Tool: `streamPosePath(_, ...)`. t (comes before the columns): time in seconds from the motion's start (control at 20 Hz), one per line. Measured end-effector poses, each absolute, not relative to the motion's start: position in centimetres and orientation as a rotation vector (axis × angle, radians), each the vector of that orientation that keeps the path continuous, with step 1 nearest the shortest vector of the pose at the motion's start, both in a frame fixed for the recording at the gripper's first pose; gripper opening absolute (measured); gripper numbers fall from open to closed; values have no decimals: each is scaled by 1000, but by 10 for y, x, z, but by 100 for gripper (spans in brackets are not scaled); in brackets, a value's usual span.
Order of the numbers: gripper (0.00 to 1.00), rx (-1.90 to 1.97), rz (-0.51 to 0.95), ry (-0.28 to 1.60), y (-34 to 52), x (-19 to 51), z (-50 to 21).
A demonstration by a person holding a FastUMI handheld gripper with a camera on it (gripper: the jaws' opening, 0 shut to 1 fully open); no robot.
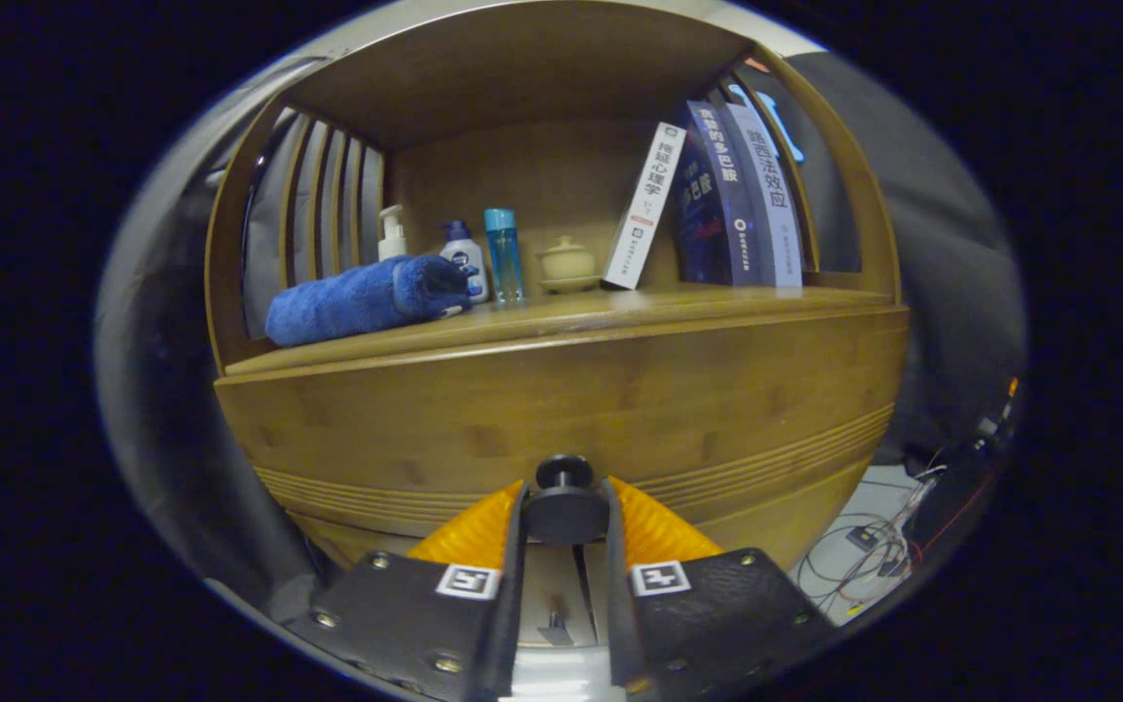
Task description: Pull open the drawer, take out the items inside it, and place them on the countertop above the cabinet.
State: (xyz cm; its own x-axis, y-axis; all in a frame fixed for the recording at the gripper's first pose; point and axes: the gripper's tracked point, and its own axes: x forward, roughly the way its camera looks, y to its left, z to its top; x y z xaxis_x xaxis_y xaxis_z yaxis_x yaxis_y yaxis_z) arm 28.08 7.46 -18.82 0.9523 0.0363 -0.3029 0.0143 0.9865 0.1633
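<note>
A wooden cabinet fills the view, its drawer front (561, 400) facing me with grooved lines along its lower part. A round black knob (564, 507) sticks out of the drawer front. My gripper (564, 512) is shut on that knob, one finger pressed to each side of it. The drawer looks closed, so its inside is hidden. Above the drawer runs the countertop (620, 307), a wooden shelf surface under an upper board.
On the countertop lie a rolled blue towel (367, 297), a white pump bottle (391, 232), a blue-capped bottle (464, 255), a slim blue bottle (503, 253), a small lidded ceramic pot (567, 263) and three leaning books (717, 200). Cables (873, 546) lie on the floor beside the cabinet.
</note>
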Motion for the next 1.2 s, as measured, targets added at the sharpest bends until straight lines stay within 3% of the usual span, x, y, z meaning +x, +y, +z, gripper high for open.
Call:
streamPosePath(0.05,30,157,9,317,74,282,-187)
streamPosePath(1.2,30,94,-80,432,66,143,-189)
